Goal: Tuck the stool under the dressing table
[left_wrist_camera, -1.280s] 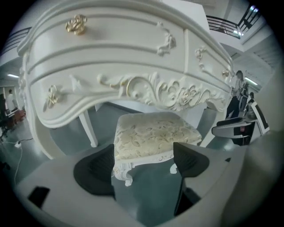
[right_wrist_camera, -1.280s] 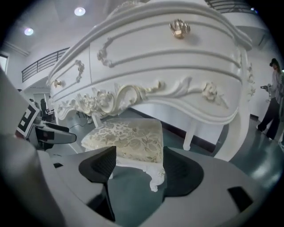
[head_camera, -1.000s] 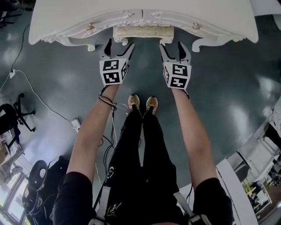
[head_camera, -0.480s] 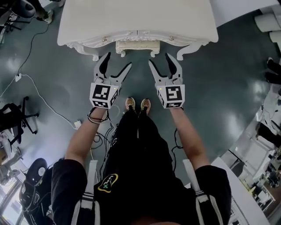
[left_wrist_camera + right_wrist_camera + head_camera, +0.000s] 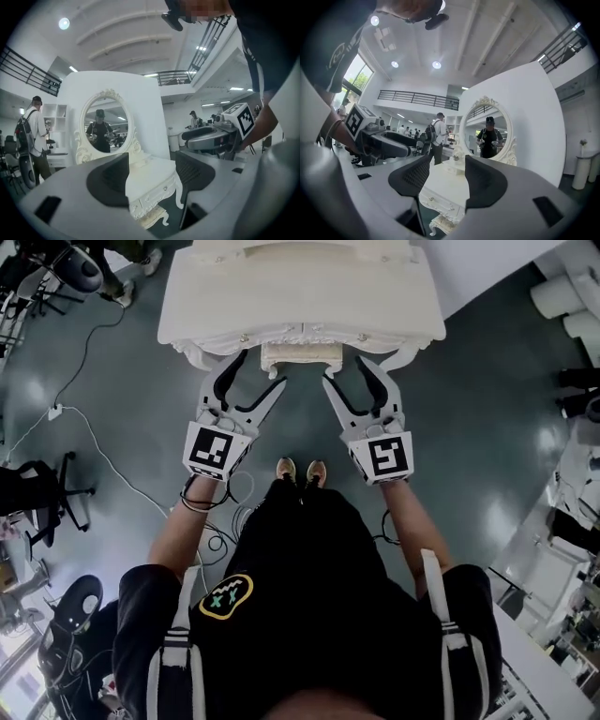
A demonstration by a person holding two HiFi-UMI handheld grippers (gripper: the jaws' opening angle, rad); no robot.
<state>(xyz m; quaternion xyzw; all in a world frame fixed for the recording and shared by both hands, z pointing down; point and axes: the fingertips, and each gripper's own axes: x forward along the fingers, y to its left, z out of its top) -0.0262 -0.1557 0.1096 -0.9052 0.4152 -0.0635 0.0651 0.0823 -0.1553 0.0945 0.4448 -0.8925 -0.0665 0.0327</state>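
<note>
**Jaws.** Left gripper [image 5: 260, 371] and right gripper [image 5: 348, 371], each with jaws parted and grasping nothing; both pairs have just been closing partway, with no object between the pads; in the left gripper view [image 5: 152, 176] and the right gripper view [image 5: 440, 178] only distant furniture shows through the gap.

**Ahead of the jaws.** White carved dressing table [image 5: 300, 296] with scrolled legs and an oval framed mirror [image 5: 104, 126]; its tabletop lies beyond and below both pairs of jaws, well apart from them; neither gripper touches it.

**Below and between the two pairs of jaws.** Cream cushioned stool [image 5: 300, 357] with white carved legs, seated under the front edge of the tabletop, between the table's front legs; only its near edge shows past the apron; it appears low in the left gripper view [image 5: 150, 218] and the right gripper view [image 5: 443, 224].

**Beneath.** Dark glossy floor [image 5: 487, 427]; the person's feet stand behind the jaws, clear of the stool.

**Step in hand (judged).** The stool looks tucked in and released; the task appears essentially complete.

**Next move (judged).** At most a check that the stool sits square and deep enough; a further nudge would call for lowering both grippers to the seat's near edge and pushing evenly.
</note>
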